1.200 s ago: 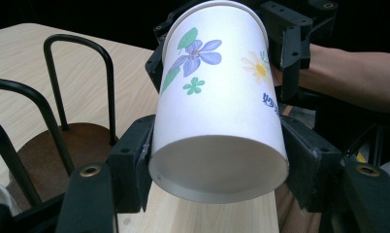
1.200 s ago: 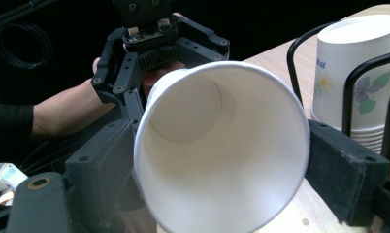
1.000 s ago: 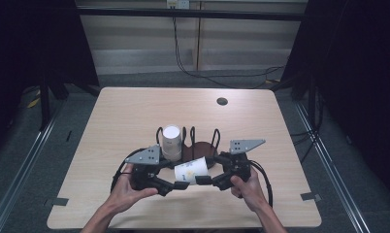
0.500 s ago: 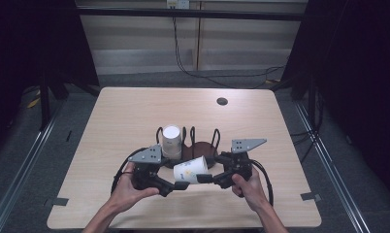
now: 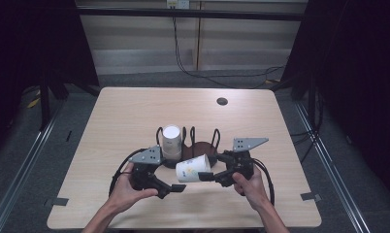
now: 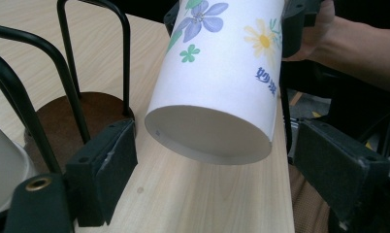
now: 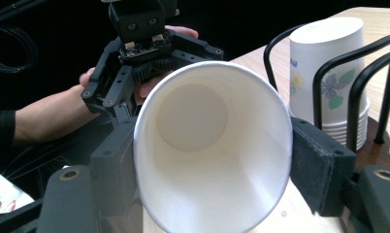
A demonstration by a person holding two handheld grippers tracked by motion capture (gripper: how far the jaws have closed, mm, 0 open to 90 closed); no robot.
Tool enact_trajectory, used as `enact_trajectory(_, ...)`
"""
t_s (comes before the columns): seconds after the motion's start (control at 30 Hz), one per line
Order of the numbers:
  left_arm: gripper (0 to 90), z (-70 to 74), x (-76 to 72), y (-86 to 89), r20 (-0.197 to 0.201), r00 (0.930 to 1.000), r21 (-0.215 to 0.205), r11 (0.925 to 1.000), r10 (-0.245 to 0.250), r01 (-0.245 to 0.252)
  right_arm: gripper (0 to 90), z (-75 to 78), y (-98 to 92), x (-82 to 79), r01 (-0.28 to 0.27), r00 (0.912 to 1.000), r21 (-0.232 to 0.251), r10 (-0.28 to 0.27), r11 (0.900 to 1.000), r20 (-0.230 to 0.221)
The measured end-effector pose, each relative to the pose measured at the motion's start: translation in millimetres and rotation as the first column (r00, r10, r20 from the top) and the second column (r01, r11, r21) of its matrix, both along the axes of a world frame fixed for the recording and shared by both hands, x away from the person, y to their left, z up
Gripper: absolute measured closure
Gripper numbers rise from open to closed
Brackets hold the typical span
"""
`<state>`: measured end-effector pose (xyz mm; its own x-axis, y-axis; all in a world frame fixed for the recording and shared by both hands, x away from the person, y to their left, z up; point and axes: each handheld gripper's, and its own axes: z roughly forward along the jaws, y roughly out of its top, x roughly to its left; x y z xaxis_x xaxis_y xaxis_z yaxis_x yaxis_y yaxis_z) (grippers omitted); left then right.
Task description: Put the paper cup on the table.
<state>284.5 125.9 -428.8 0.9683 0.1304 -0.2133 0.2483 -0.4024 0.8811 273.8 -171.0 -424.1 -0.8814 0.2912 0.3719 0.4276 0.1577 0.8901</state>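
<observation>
Paper cup [image 5: 193,168] gripped by right claw [image 5: 208,176], left claw [image 5: 176,189] released.

A paper cup [image 5: 193,168] is lying sideways in the right gripper [image 5: 206,176], clamped near its rim. The left gripper [image 5: 179,188], its jaws just opened, is sitting free near it. Farther off, a cup stack [image 5: 171,141] is standing in a black rack [image 5: 203,145].
</observation>
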Motion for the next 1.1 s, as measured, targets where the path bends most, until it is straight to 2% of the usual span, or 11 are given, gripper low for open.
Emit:
enact_trajectory(0.23,15.9,-4.0,2.0,3.2,0.018,0.9998,0.06,0.9982,0.007,-0.008,27.1,1.8,-3.7,0.1,0.041,0.9991,-0.028,-0.041,0.999,-0.002)
enact_trajectory(0.33,15.9,-4.1,4.5,6.6,0.023,0.9997,0.056,0.9984,0.01,-0.011,27.2,5.1,-6.9,-0.5,0.059,0.9983,-0.043,-0.059,0.997,0.003)
enact_trajectory(0.43,16.0,-2.0,5.9,9.6,0.033,0.9984,0.061,0.997,0.046,-0.048,27.2,7.2,-9.9,-0.7,0.091,0.9959,-0.045,-0.091,0.995,-0.002)
enact_trajectory(0.5,15.9,-1.8,7.1,11.8,0.029,0.9984,0.059,0.997,0.048,-0.049,27.2,7.6,-11.0,-0.7,0.101,0.9949,-0.055,-0.101,0.993,-0.005)
enact_trajectory(0.6,15.9,-3.2,7.5,13.3,0.04,0.9959,0.092,0.9922,0.081,-0.084,27.2,8.3,-13.5,-0.5,0.108,0.994,-0.072,-0.109,0.991,-0.006)
enact_trajectory(0.67,16.1,-4.3,7.1,13.1,0.055,0.996,0.138,0.9875,0.07,-0.077,27.1,8.8,-16.4,-0.4,0.116,0.9932,-0.068,-0.117,0.991,-0.003)
enact_trajectory(0.7,16.1,-4.3,7.0,13.8,0.064,0.9961,0.143,0.9872,0.062,-0.07,27.1,9.2,-18.0,-0.4,0.121,0.9926,-0.071,-0.121,0.99,-0.004)
enact_trajectory(0.87,16.0,-5.2,6.7,17.7,0.059,0.996,0.145,0.9865,0.067,-0.075,27.1,9.5,-27.6,-1.5,0.14,0.99,-0.093,-0.141,0.986,-0.007)
enact_trajectory(0.93,16.0,-6.3,5.8,19.1,0.068,0.9949,0.139,0.9868,0.074,-0.083,27.1,9.1,-33.4,-2.3,0.152,0.9878,-0.087,-0.155,0.984,-0.02)
enact_trajectory(1.0,16.0,-7.7,4.8,19.5,0.079,0.9929,0.143,0.9848,0.089,-0.1,27.1,9.3,-37.5,-3.4,0.163,0.986,-0.107,-0.166,0.981,-0.018)
enact_trajectory(1.1,16.0,-8.6,6.0,19.9,0.058,0.993,0.138,0.9843,0.103,-0.11,27.2,9.9,-45.5,-5.2,0.18,0.9829,-0.124,-0.183,0.976,-0.017)
